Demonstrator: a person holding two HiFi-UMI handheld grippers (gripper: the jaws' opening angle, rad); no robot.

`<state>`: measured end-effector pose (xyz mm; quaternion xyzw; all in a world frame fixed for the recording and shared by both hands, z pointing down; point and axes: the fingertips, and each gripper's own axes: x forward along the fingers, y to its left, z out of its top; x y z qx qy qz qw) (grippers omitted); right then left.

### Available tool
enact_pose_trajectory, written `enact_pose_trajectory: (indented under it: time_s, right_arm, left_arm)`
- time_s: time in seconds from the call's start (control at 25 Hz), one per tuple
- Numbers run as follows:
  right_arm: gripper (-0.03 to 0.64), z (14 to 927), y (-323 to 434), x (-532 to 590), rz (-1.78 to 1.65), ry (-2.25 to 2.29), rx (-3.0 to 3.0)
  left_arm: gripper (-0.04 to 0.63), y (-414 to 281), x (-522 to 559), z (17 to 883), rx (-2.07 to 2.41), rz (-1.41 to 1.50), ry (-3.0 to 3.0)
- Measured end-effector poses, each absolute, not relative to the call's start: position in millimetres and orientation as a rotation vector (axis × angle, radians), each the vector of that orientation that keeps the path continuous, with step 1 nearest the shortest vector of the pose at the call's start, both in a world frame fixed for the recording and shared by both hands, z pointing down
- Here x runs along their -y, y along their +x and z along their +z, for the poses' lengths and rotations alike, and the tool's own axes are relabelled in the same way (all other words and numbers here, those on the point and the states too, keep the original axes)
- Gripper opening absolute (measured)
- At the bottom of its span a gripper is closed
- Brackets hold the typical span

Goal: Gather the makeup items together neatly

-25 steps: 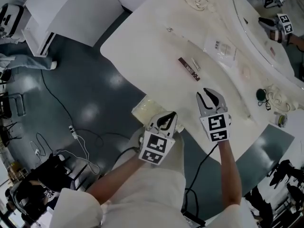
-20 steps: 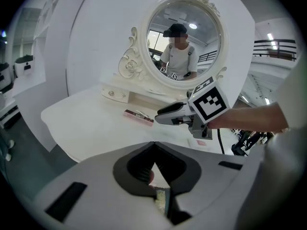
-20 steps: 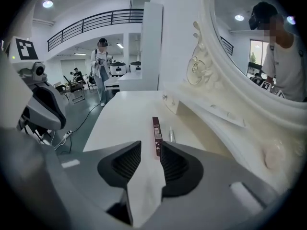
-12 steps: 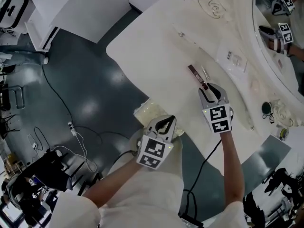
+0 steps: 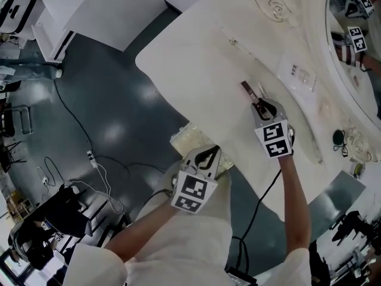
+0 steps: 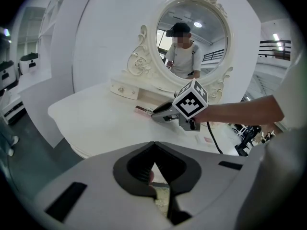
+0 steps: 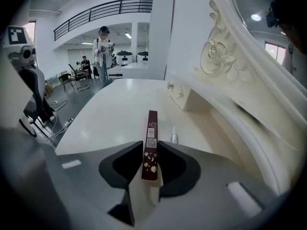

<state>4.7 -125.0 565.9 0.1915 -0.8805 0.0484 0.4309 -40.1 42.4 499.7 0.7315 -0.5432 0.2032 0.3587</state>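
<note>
A long dark maroon makeup box (image 5: 246, 90) with a flower print lies on the white vanity top (image 5: 196, 70). My right gripper (image 5: 266, 107) has come down over its near end. In the right gripper view the box (image 7: 152, 123) runs straight out between the jaws, which have just been closing and now touch both its sides (image 7: 151, 145). A small clear tube (image 7: 174, 139) lies just right of the box, apart from it. A flat packet (image 5: 302, 75) sits farther back. My left gripper (image 5: 208, 152) hovers at the table's near edge, shut and empty (image 6: 154, 143).
An ornate oval mirror (image 6: 192, 42) and a small drawer unit (image 7: 184, 97) stand at the back of the vanity. A yellowish cushion (image 5: 186, 140) sits under the near table edge. Cables (image 5: 98, 171) trail on the dark floor. People stand far off (image 7: 103, 47).
My right gripper has moved forward and down along the table to the maroon box, which now lies between its jaws. The left gripper has barely shifted.
</note>
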Motion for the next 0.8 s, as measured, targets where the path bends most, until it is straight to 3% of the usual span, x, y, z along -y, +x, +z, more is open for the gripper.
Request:
enact_pose_trajectory:
  time_s: [0.8]
  right_arm:
    - [0.086,523.3,19.2,94.8,0.105,0.455,2.281]
  left_arm:
    - [0.009,-24.5,-50.4,490.8,1.354,0.533,1.952]
